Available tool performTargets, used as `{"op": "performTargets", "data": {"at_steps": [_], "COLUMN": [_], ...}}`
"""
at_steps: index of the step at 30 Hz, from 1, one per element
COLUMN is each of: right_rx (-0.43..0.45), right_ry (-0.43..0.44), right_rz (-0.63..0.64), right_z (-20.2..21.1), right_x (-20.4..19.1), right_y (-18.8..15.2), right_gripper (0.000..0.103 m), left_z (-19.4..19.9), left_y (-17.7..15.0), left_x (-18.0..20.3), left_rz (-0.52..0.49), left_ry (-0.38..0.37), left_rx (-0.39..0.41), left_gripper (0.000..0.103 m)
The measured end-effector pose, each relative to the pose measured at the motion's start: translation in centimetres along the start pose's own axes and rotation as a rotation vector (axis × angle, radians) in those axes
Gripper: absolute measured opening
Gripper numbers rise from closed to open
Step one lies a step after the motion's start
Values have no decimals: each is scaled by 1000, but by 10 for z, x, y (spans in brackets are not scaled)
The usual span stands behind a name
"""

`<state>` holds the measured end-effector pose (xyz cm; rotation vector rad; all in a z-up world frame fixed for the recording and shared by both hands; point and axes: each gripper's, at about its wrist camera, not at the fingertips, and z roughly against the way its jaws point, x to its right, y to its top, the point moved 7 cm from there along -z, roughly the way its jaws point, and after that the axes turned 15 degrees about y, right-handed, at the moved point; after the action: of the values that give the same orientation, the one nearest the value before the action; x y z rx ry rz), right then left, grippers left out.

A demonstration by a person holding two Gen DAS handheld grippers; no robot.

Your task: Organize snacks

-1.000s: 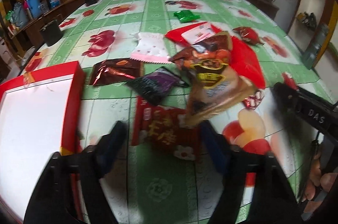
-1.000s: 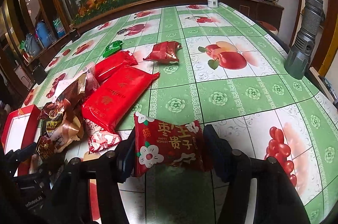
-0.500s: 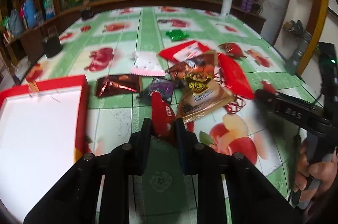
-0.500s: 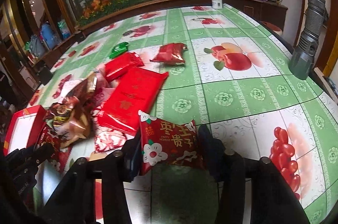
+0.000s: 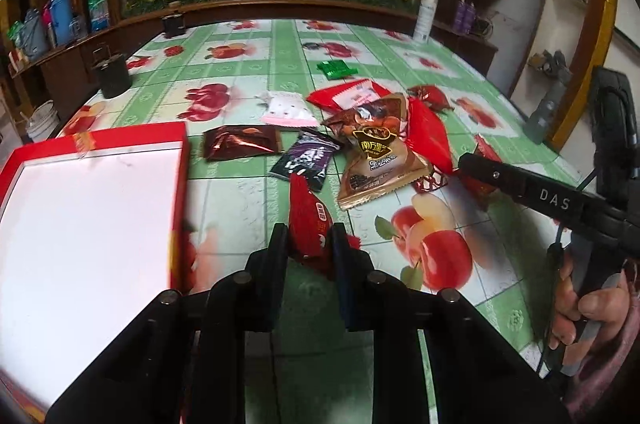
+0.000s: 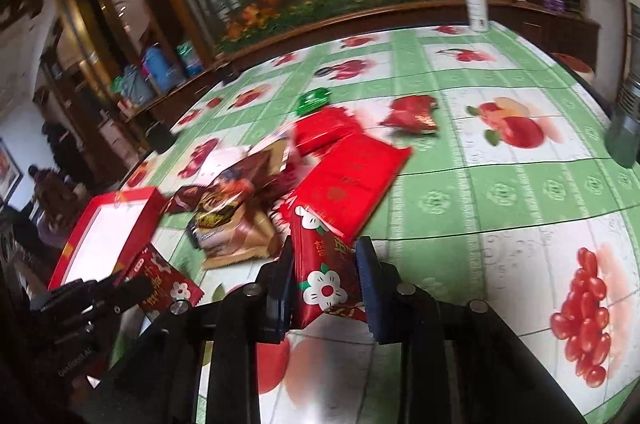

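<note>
pinching a red snack packet [image 5: 307, 220] edge-on, the left gripper [image 5: 308, 244] has its jaws narrow and pressed on the wrapper, held above the green fruit-print tablecloth [image 5: 248, 76]. the packet shows a small white label, too small to read. beside it to the left lies an open red box [image 5: 176, 192] with a white inside.

the right gripper [image 6: 325, 278] is closing its jaws on a second red packet [image 6: 320, 264] printed with white flowers and gold chinese characters, blurred past reading; the pads touch both sides of it. in the left wrist view that tool's black arm reads "DAS" [image 5: 554, 194], with a hand [image 5: 588, 304] on its handle.

the other snacks are piled mid-table: a tan pouch [image 5: 376, 164] with a black-and-gold badge of chinese characters, a purple packet [image 5: 306, 158], a dark brown foil packet [image 5: 240, 142], a pink-edged white packet [image 5: 286, 108], a large flat red pack [image 6: 348, 180], a small green packet [image 5: 335, 68]. a white bottle [image 6: 476, 0] stands at the far edge.
</note>
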<state>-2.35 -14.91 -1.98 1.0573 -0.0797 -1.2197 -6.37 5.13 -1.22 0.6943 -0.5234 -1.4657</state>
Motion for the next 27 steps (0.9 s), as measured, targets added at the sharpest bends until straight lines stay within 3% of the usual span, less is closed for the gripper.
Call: {"op": "performTargets", "data": {"at_steps": [7,16,24,27], "right_rx": [28,-52,-153,-222], "right_ry": [178,434,652,668], "right_rz": [28,-57,-128,-107], "right_z": [3,-33,-88,-112], "right_x": [-36,-109,-193,-219], "right_y": [1,-16,-21,-30], "right_gripper": [20,19,19,21], "left_z": [42,69,72,62], "left_y": [3,8,-5,-18], "left_x": [-32,-88,-163,-177], "left_rz": [44,118,193,200], "left_ry": [48,143,284,321], "left_rx": [98,167,154,109], "left_gripper": [18,18,18,19]}}
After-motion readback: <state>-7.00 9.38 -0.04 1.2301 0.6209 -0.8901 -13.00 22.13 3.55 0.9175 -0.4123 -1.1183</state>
